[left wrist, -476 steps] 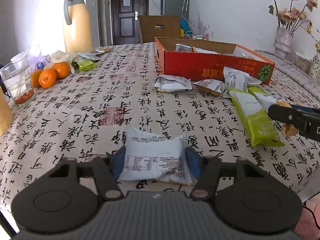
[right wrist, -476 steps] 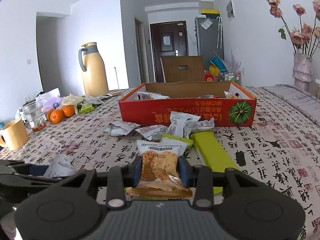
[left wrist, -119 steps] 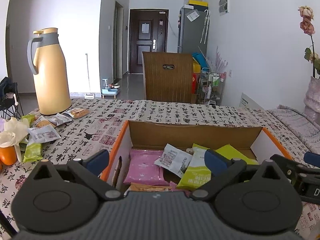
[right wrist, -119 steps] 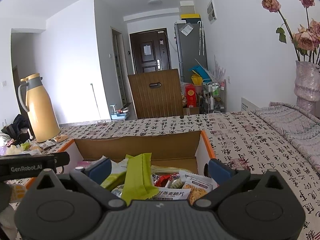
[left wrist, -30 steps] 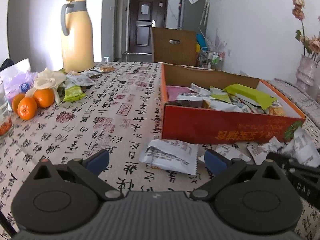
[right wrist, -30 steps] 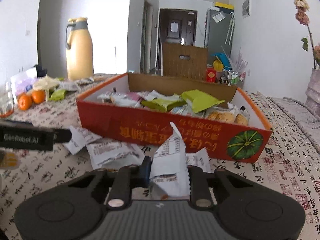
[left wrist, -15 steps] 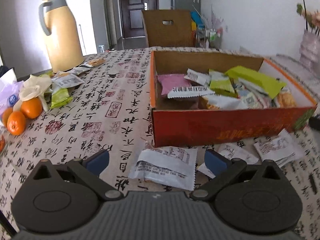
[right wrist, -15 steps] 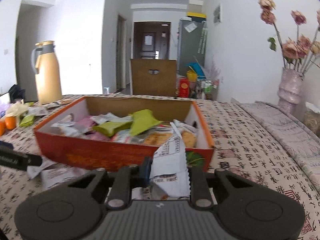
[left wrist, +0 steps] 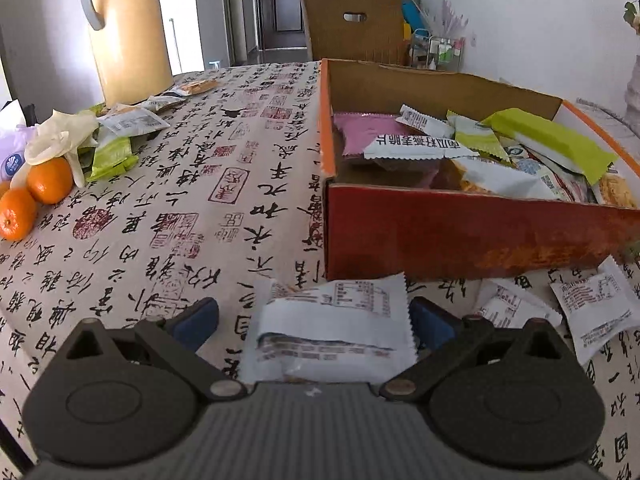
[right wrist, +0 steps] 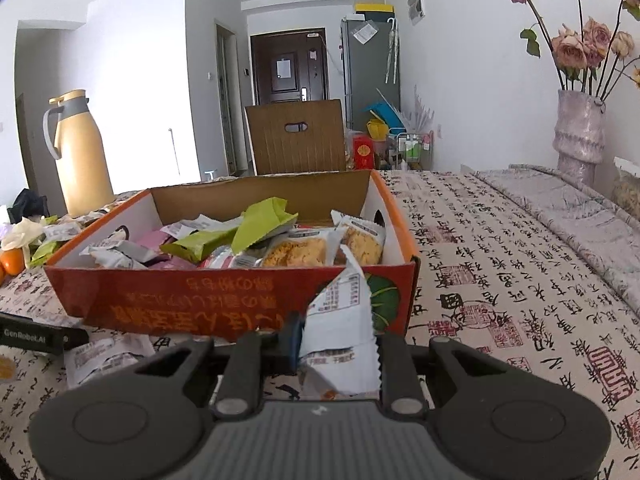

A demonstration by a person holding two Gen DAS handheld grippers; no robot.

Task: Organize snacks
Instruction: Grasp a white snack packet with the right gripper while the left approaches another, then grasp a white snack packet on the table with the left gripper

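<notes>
A red cardboard box point(left wrist: 460, 228) full of snack packets stands on the table, seen also from the right wrist as the red box point(right wrist: 192, 300). My left gripper point(left wrist: 316, 320) is open, low over the cloth, with a white snack packet point(left wrist: 332, 332) lying flat between its blue pads. Two more white packets point(left wrist: 596, 308) lie to the right of it before the box. My right gripper point(right wrist: 336, 340) is shut on a white snack packet point(right wrist: 344, 320) that stands upright in front of the box's near right corner. The left gripper's arm point(right wrist: 40, 336) shows at the left edge.
A yellow thermos jug point(left wrist: 128, 32) stands at the far left, with oranges point(left wrist: 32, 196), a glove and more packets point(left wrist: 128, 120) near it. A vase of dried roses point(right wrist: 580, 132) is at the right. A brown chair back point(right wrist: 298, 140) is behind the table.
The left gripper has come down and forward, so the white packet on the cloth now lies between its pads. The right gripper has swung right along the box front, still holding its packet.
</notes>
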